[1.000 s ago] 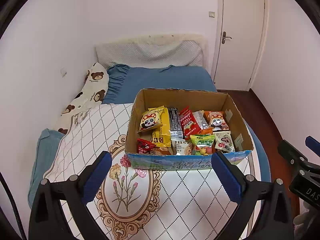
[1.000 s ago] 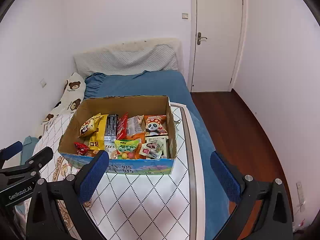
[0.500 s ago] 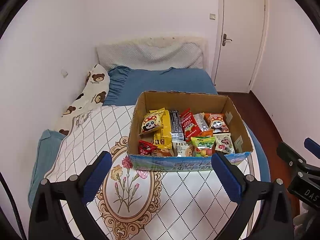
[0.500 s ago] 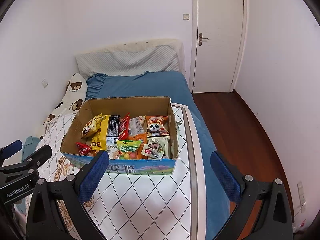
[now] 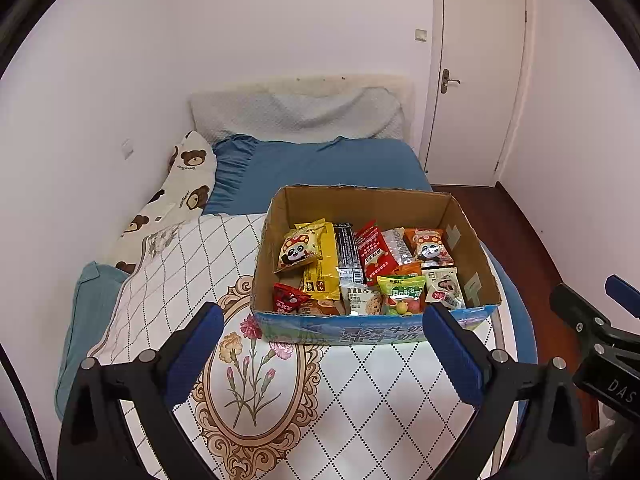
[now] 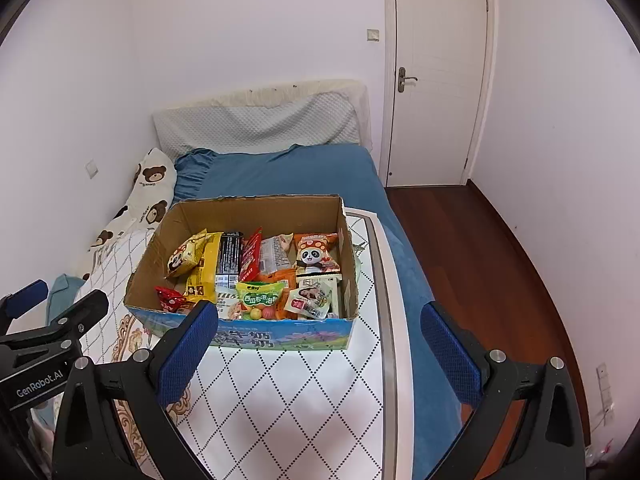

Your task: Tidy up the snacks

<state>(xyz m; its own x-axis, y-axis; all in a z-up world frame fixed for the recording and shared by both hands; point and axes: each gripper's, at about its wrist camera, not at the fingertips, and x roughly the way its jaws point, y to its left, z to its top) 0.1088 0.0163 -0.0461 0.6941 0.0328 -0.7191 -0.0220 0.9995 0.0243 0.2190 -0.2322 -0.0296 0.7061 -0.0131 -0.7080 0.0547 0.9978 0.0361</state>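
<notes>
A cardboard box (image 5: 360,200) with a blue printed front sits on a white diamond-patterned table. It also shows in the right wrist view (image 6: 256,206). Several snack packets lie inside: a panda packet (image 5: 298,246), a yellow packet (image 5: 322,268), a red packet (image 5: 374,250), a green candy bag (image 5: 400,290). My left gripper (image 5: 322,354) is open and empty, held near the box's front. My right gripper (image 6: 318,354) is open and empty, in front of the box's right part.
The table (image 6: 288,404) stands against a bed with a blue sheet (image 6: 288,172), a bear-print pillow (image 5: 180,192) and a padded headboard. A white door (image 6: 436,80) and wooden floor (image 6: 472,252) lie to the right. The table's right edge (image 6: 394,320) is near my right gripper.
Both grippers have drawn back and up a little from the box, which now sits slightly lower in view. Both stay open. The box and snacks have not moved.
</notes>
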